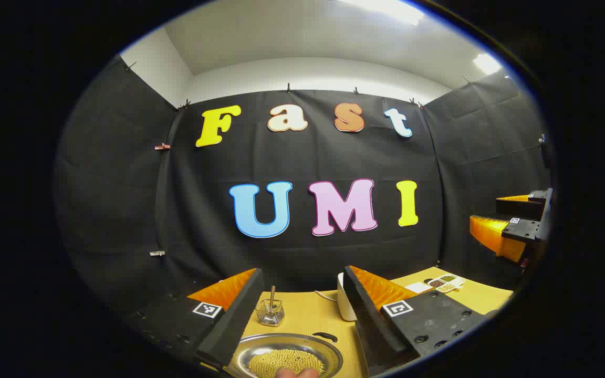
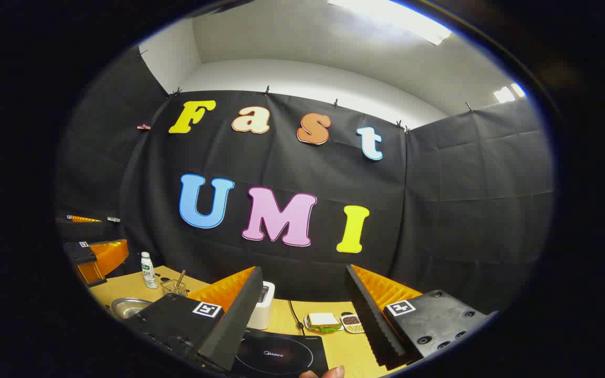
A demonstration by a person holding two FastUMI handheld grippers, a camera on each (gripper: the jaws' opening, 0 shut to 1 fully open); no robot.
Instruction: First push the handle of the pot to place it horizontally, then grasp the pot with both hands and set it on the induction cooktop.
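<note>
Left gripper (image 1: 302,315) spread, above pot (image 1: 285,357) at desk (image 1: 308,315) near edge. Right gripper (image 2: 302,315) spread over induction cooktop (image 2: 281,357); bare desk between. Black cloth walls around.

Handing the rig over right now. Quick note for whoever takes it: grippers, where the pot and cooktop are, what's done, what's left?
Left gripper: open, holding nothing, raised above the pot.
Right gripper: open, holding nothing, raised above the induction cooktop.
The pot, holding yellow beans, sits on the table; its handle is at its far right rim. The cooktop is bare.
Done: nothing visible yet; pot not on cooktop.
Left: push the handle horizontal, grasp the pot with both grippers, set it on the cooktop.
</note>
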